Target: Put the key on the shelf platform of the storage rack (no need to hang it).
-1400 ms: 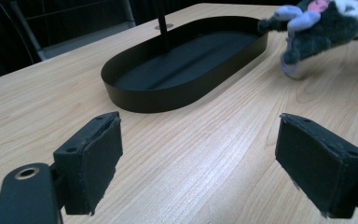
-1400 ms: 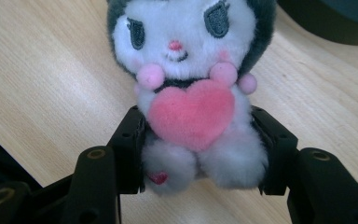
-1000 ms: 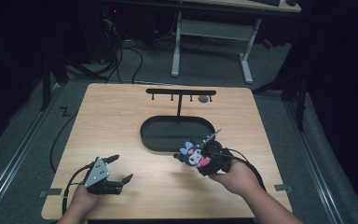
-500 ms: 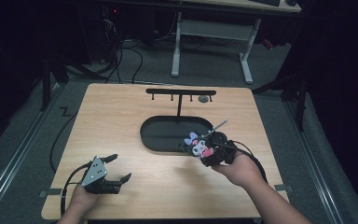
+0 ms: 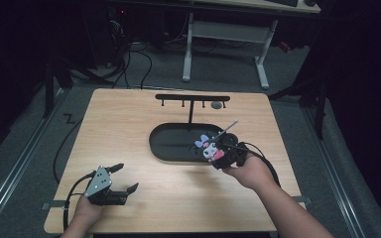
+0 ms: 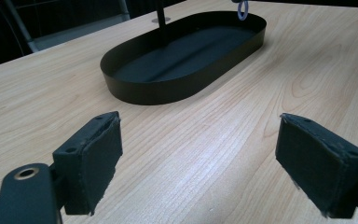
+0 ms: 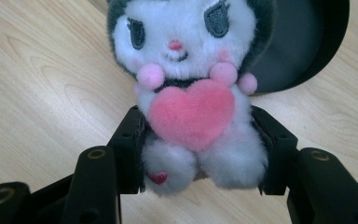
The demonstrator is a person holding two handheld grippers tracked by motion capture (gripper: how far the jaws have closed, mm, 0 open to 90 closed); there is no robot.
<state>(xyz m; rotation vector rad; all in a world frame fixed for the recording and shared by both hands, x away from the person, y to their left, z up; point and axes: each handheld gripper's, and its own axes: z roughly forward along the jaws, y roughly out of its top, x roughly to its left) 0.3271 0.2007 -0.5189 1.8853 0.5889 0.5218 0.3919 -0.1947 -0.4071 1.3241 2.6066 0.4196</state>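
The right gripper [image 5: 217, 152] is clamped on a small plush toy [image 5: 208, 147], jaws pressing its lower body from both sides. In the right gripper view the plush toy [image 7: 193, 88] shows a white face w/ dark hood, pink heart on its chest, and a small red heart on one foot. It's held up off the bench [image 5: 129, 124], over the near right rim of the black oval tray [image 5: 164, 144], roughly mid-bench, a bit toward the right edge. A thin light-coloured stick pokes up & away from the toy toward the far right; can't tell what it is.

The left gripper [image 5: 121, 179] sits near the front left corner of the bench, jaws spread wide w/ nothing between them, only bare wood showing between the pads [image 6: 91, 158] in the left gripper view. The tray [image 6: 168, 84] lies ahead of it, well apart.

A black T-shaped rack [image 5: 192, 99] w/ small hooks stands at the tray's far side, toward the back edge.
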